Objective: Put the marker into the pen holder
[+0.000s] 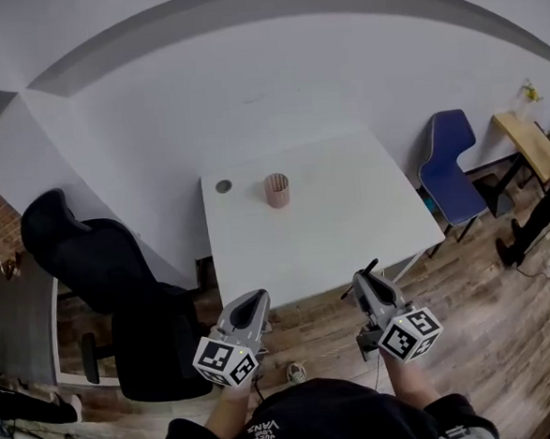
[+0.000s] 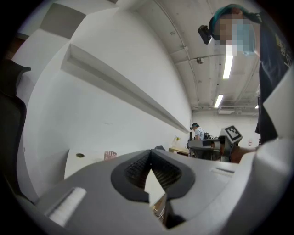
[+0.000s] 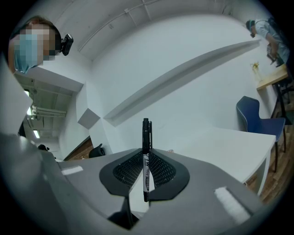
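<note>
The marker (image 3: 146,158) is black with a white printed band. It is clamped between the pads of the right hand-held gripper (image 1: 364,281), whose jaws are closed down to the width of the barrel. In the right gripper view it stands crosswise to the jaws, with the clipped end well above the pads and the other end showing below them. In the head view it appears as a thin dark stick slanting across that gripper's tip.

The left hand-held gripper (image 1: 258,297) holds nothing. Its view shows the pads meeting at the tips with no object between them.

Both grippers are held side by side at the near edge of the white desk (image 1: 350,223), over the wooden floor (image 1: 477,293).

The pen holder (image 1: 276,190) is a pink mesh cup. It stands upright on the far left part of the desk, well apart from the marker. A small round disc (image 1: 223,186) sits in the desk top just to its left. No other object is seen on the desk.

A black office chair (image 1: 120,281) stands off the desk's left side and a blue chair (image 1: 447,160) off its right. A white wall (image 1: 247,94) rises behind the desk.
</note>
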Demonstrator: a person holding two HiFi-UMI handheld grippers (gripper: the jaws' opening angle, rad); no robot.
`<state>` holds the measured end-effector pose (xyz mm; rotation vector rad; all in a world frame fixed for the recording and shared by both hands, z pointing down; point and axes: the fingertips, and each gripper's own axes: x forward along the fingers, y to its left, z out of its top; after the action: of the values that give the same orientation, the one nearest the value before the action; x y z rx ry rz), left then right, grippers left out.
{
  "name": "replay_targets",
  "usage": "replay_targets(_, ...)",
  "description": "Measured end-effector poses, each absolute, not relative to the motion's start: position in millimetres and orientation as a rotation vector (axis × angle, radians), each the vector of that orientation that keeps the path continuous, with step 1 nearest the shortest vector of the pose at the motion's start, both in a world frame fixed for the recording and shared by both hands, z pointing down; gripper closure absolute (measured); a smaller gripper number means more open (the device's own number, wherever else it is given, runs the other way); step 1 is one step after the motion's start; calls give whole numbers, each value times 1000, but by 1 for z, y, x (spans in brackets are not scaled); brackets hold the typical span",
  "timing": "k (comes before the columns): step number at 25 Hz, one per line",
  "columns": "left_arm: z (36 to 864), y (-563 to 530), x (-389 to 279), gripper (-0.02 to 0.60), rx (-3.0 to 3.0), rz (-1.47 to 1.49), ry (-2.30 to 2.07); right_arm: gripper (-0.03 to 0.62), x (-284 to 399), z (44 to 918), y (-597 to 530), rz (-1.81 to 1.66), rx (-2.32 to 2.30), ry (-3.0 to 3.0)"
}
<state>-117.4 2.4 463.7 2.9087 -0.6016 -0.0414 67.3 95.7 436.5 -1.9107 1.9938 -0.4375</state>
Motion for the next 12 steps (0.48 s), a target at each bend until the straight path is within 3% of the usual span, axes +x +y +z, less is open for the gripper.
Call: replay_targets(12,474,-45,-125,529,2908,-43,-517,554,54,442,49,-446,-1973,1965)
